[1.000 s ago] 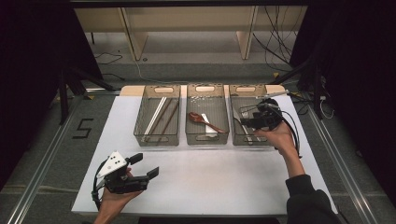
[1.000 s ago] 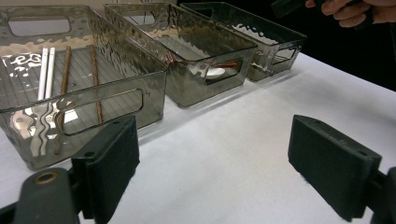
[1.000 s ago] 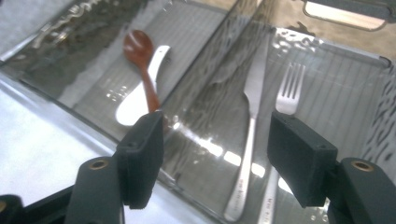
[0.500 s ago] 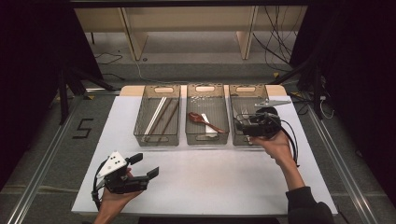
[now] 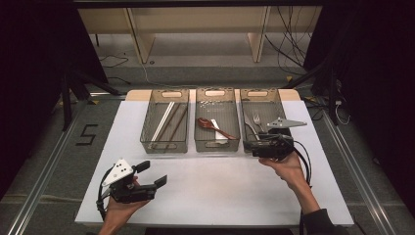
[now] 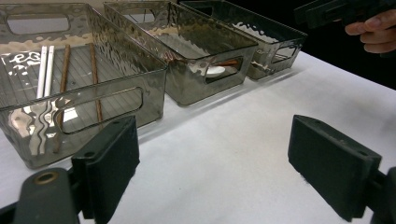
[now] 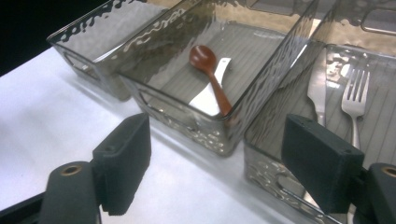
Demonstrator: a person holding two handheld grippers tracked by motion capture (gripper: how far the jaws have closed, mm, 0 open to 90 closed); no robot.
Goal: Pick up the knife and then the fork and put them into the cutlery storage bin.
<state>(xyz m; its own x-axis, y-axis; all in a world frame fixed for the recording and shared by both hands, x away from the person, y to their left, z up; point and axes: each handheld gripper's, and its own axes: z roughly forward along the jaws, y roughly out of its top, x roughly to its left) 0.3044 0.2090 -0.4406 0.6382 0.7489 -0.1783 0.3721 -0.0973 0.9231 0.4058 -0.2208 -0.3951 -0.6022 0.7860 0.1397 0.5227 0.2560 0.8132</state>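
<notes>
- In the right gripper view, we are seeing the fork (image 7: 353, 100) with its handle hidden behind the right jaw, and the knife (image 7: 317, 86) likewise losing its lower end.
- In the left gripper view, we are seeing the right gripper (image 6: 343, 9) cut off by the top edge.
- In the high view, we are finding the small pale bits (image 5: 211, 103) in the middle bin (image 5: 217, 145) too small to identify.

Black fingers (image 7: 123, 163) hang over a white counter (image 7: 42, 116). Beyond them stand smoky grey, ripple-patterned bins (image 7: 187, 116); ahead lies a reddish-brown spoon (image 7: 210, 74), to their right a silver fork (image 7: 355, 100).
</notes>
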